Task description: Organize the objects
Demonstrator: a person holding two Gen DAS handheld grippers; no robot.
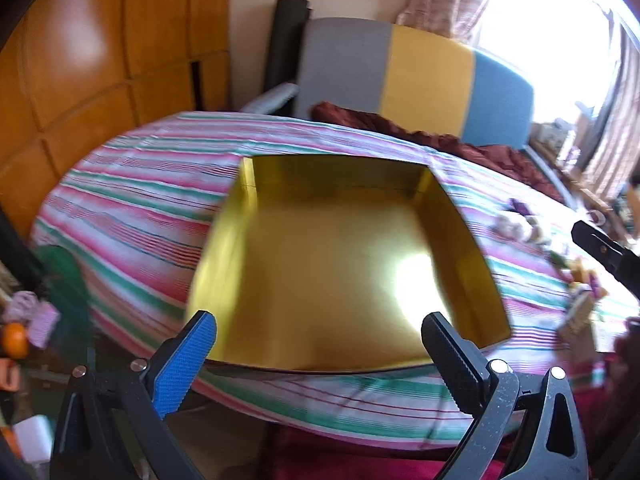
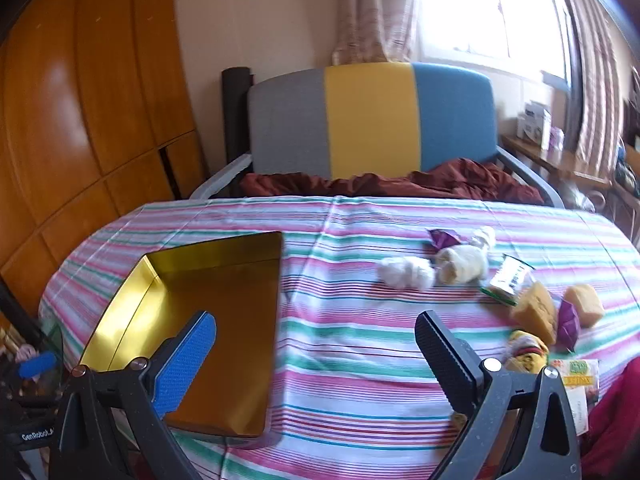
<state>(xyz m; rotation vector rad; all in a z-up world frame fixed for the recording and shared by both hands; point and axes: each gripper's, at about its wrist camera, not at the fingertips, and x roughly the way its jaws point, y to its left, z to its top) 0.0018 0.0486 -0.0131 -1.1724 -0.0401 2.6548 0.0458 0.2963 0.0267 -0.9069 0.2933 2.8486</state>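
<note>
An empty gold metal tray (image 1: 320,184) lies on the striped tablecloth; it also shows at the left in the right wrist view (image 2: 224,256). My left gripper (image 1: 320,340) is open and empty, hovering at the tray's near edge. My right gripper (image 2: 316,340) is open and empty above the cloth, right of the tray. Loose items lie at the right: two white wrapped bundles (image 2: 406,272) (image 2: 464,262), two yellow sponge-like chunks (image 2: 536,312) (image 2: 586,304), purple wrappers (image 2: 442,238) (image 2: 568,320), a green-edged packet (image 2: 508,280), a yellow toy (image 2: 526,350).
The round table's cloth (image 2: 360,360) drops off at the near edge. A grey, yellow and blue chair (image 2: 372,120) with a dark red cloth (image 2: 440,182) stands behind the table. A wooden cabinet (image 2: 80,120) is at the left. The right gripper's tip (image 1: 600,246) shows in the left wrist view.
</note>
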